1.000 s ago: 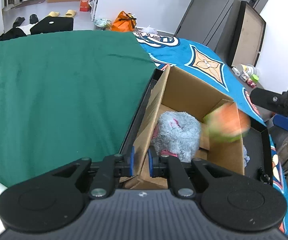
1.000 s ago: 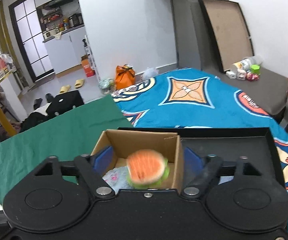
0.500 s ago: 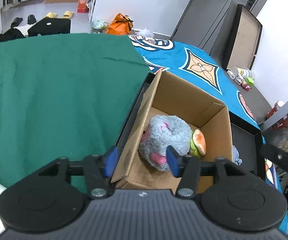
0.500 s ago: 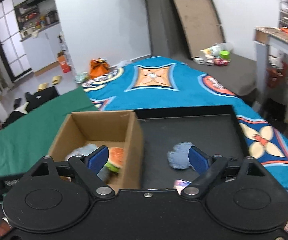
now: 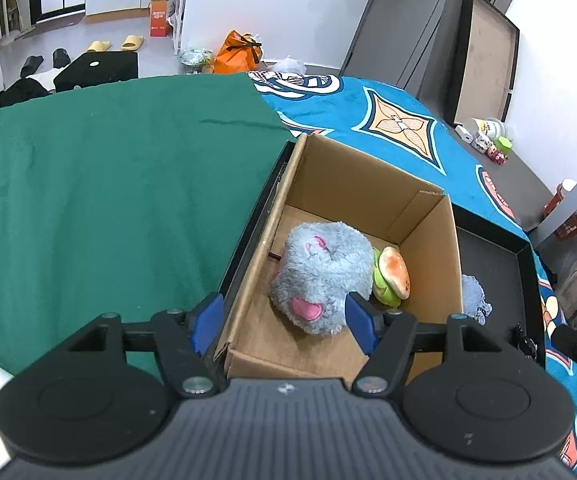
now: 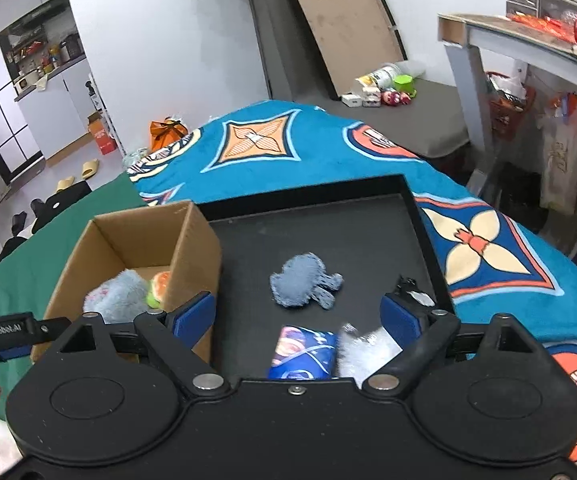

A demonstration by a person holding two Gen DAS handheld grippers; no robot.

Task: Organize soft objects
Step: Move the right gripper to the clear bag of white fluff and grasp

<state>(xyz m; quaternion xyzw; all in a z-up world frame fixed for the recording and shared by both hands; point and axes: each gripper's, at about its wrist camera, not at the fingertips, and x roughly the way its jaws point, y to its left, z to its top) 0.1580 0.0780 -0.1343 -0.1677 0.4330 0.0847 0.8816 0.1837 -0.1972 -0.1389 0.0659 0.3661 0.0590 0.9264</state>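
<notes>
Over the box [image 5: 372, 184] rim, the left gripper [image 5: 284, 322] is opening, empty, while the right gripper [image 6: 298, 318] is hanging released above the tray [image 6: 368, 240].

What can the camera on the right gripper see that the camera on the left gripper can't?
Only the right wrist view shows the blue printed pouch and the white fluffy toy at the near edge of the black tray, plus the whole flat blue plush.

Only the left wrist view shows the wide green cloth and the grey plush's pink patches.

Both show the cardboard box, the grey plush and the burger toy inside it.
</notes>
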